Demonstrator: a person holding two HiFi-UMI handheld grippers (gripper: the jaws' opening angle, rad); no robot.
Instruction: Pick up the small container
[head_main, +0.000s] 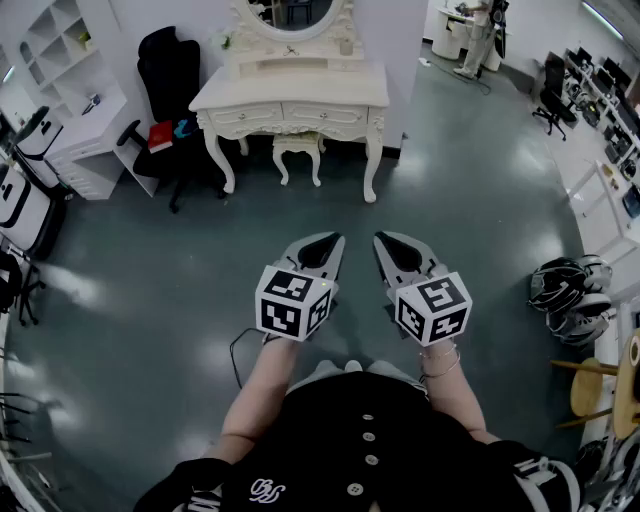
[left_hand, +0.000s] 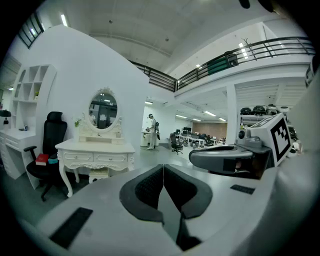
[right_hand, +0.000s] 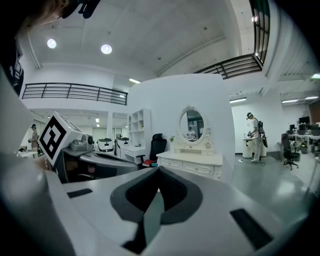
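**Fingers closed and empty, container across the room**

What looks like the small container (head_main: 347, 45) stands at the right end of the white bench's (head_main: 300, 95) upper shelf, just beside the oval mirror (head_main: 300, 12). It is too small for me to see what is in it. My left gripper (head_main: 325, 243) and right gripper (head_main: 392, 243) hover side by side over the grey floor (head_main: 150, 290), well apart from it. Both pairs of fingers are pressed together, with nothing between them.

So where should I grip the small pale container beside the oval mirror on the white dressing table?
Take its side walls, coming from the front: the small pale container seems to stand upright beside the oval mirror, so the back is closed.
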